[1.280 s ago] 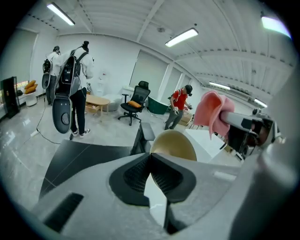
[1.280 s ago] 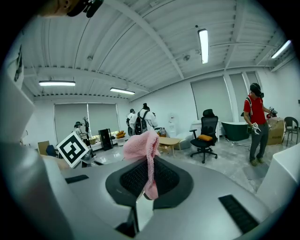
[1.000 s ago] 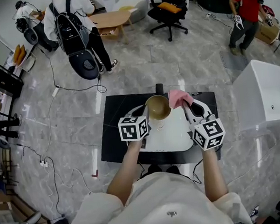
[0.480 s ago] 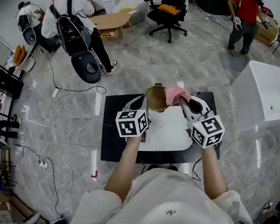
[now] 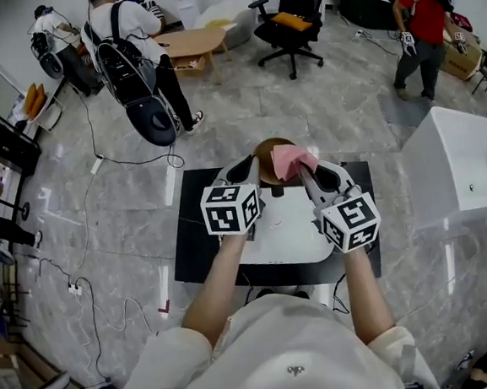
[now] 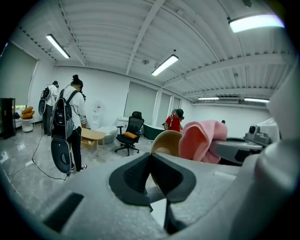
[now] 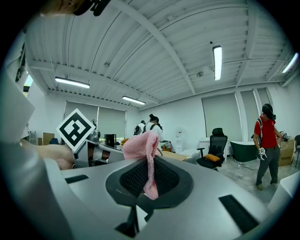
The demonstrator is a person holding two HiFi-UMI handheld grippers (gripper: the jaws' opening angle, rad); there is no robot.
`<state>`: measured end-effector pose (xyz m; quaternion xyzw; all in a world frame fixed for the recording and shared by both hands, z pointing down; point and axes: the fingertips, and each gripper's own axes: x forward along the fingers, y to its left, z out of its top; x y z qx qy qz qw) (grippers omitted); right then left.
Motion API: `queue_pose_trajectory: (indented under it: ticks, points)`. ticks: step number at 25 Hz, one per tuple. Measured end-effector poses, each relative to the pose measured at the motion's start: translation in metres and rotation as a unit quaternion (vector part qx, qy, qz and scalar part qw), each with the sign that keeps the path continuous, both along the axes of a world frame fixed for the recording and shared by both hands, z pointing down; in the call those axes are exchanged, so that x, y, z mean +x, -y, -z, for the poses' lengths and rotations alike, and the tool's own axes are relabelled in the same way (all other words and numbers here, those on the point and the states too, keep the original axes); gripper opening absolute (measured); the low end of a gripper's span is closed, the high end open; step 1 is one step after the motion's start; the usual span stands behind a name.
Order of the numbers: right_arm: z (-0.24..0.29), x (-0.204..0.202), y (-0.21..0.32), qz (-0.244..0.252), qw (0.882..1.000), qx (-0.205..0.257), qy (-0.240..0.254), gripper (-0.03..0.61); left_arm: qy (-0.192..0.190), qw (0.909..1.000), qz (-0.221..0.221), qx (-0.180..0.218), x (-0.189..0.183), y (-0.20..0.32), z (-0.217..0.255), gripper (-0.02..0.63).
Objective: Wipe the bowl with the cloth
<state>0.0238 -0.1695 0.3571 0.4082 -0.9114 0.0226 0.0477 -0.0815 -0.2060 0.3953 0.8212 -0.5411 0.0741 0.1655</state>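
bowl (image 5: 265, 151) is up in the air, tan, hanging over the far edge of the black table (image 5: 198, 236) in the head view. your left gripper (image 5: 251, 170) has its jaws squeezed together on the bowl's rim. in the left gripper view the thin tan wall runs straight down into the seam between the two dark pads, so that's a proper pinch.

your right gripper (image 5: 308, 174) is clamped on the pink cloth (image 5: 290, 160). in the right gripper view a fold of it is caught between the pads, a short tail hangs below them and the rest bunches up above. from the head view the cloth overlaps the right side of the bowl. i can't tell for sure if it's actually touching or just sitting right beside it.

both grippers are side by side over the white board (image 5: 293, 232) that lies on the table. further back there's an office chair (image 5: 289, 16) with an orange cushion, a person with a backpack (image 5: 124, 43) on the left and a person in a red top (image 5: 419, 21) on the right.
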Motion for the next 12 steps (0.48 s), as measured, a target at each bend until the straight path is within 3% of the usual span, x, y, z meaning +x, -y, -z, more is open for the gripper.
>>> queue_pose_trajectory:
  ticks: [12]
  points:
    - [-0.006,-0.009,0.008,-0.001,0.999,0.006,-0.036,0.015,0.009,0.9993,-0.010,0.034,0.013,-0.008,0.021,0.020]
